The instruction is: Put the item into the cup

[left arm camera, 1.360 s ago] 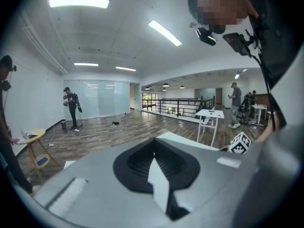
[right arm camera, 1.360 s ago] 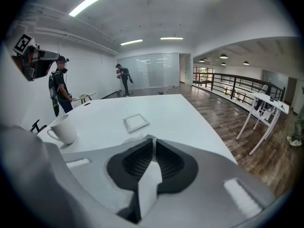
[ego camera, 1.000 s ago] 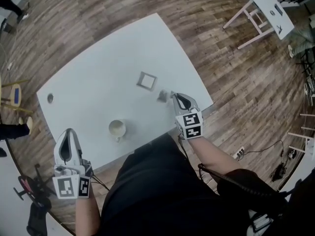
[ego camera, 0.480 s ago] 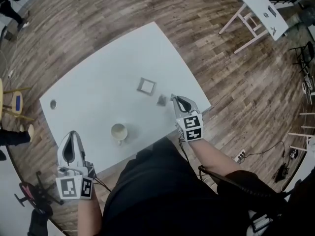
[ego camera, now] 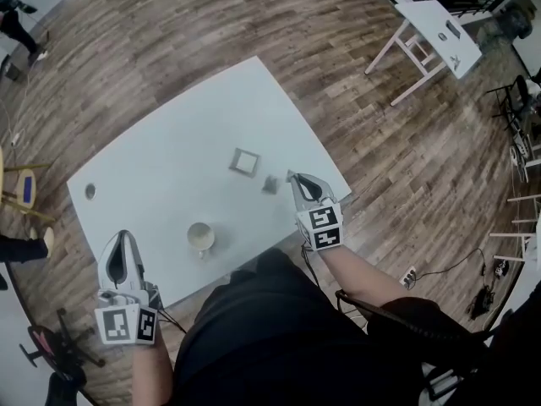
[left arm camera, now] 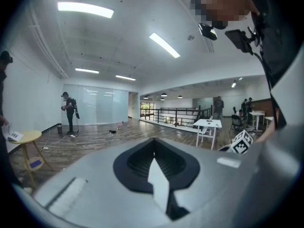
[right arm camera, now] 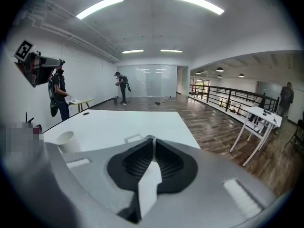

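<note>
Could shove the small grey item (ego camera: 270, 184), lying on the white surface (ego camera: 169, 134) just left of the shut, empty right fingers (ego camera: 295, 179), away from the cream paper cup (ego camera: 200, 237) further left unless opened first, with the left fingers (ego camera: 125, 242) shut on nothing too.

Bright even light from ceiling strips (right arm camera: 197, 3) (slight glare); strong fisheye bending, dark corners.

The cup (ego camera: 200, 237) is cream, the table (ego camera: 161, 155) white, the floor (ego camera: 380, 142) brown wood-grain.
</note>
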Demonstrator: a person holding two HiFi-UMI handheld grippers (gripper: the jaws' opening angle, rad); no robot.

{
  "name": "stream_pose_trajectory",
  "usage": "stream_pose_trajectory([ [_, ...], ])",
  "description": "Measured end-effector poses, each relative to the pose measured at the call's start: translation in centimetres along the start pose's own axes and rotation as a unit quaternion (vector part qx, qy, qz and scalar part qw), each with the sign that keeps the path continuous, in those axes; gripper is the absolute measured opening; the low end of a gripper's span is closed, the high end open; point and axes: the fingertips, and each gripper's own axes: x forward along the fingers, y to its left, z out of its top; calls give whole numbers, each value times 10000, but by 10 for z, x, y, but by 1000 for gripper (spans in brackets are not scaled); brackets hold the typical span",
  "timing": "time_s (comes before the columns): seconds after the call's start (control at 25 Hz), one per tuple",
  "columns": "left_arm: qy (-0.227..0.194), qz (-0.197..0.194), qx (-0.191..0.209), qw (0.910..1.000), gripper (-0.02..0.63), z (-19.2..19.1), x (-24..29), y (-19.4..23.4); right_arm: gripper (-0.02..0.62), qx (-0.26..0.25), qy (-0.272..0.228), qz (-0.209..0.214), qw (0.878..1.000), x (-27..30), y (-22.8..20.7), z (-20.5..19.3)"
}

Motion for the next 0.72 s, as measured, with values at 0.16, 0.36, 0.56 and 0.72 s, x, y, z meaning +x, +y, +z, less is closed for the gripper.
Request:
stream_pose_trajectory([
  [0.16, -89, 52, 1, 9999, 0, 2, -3, 6, 20, -24, -68, 29, 10000, 4, 7, 8],
  [0.36, -194, 9, 207, 9996, 0, 6, 2, 2, 20, -115, -187, -12, 9998, 3, 3, 24],
  [0.56, -400, -148, 577, 9974, 0, 22, 4, -8, 20, -190, -362, -78, 9991, 3, 2, 42],
  [0.72, -590, -101, 533, 9968, 0, 26, 0, -7, 20, -472, -545, -74, 9974, -2, 6, 57],
])
